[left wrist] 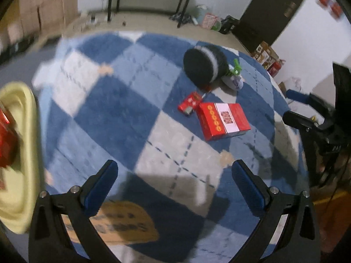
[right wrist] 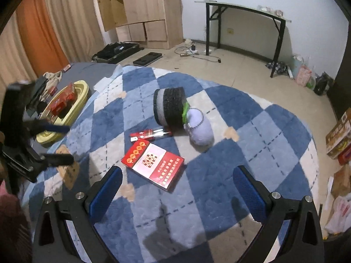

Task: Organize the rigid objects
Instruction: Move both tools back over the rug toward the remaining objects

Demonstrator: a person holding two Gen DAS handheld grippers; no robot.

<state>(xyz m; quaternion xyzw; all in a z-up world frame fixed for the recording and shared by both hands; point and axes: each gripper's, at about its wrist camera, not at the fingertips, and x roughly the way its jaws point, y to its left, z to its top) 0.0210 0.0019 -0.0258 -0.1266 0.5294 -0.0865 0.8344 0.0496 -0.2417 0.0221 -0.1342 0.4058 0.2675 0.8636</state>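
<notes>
Left gripper point(left wrist: 174, 183) jaws spread wide, gripping nothing | right gripper point(right wrist: 177, 185) likewise agape, hovering | big red box point(right wrist: 153, 164) flat on checkered blanket point(right wrist: 252, 135), just beside small red pack point(right wrist: 147, 134) | yellow tray point(right wrist: 74, 105) holding red boxes, well left

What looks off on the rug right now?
The black-and-grey knit cylinder lies tipped on its side against a lavender plush. The big red box lies askew to the rug's checks, a small red pack loose beside it. The yellow tray already holds red boxes. Both claws open, empty.

Both wrist views high, angled down; share checkered rug point(left wrist: 175, 149) and red box point(right wrist: 153, 164).
</notes>
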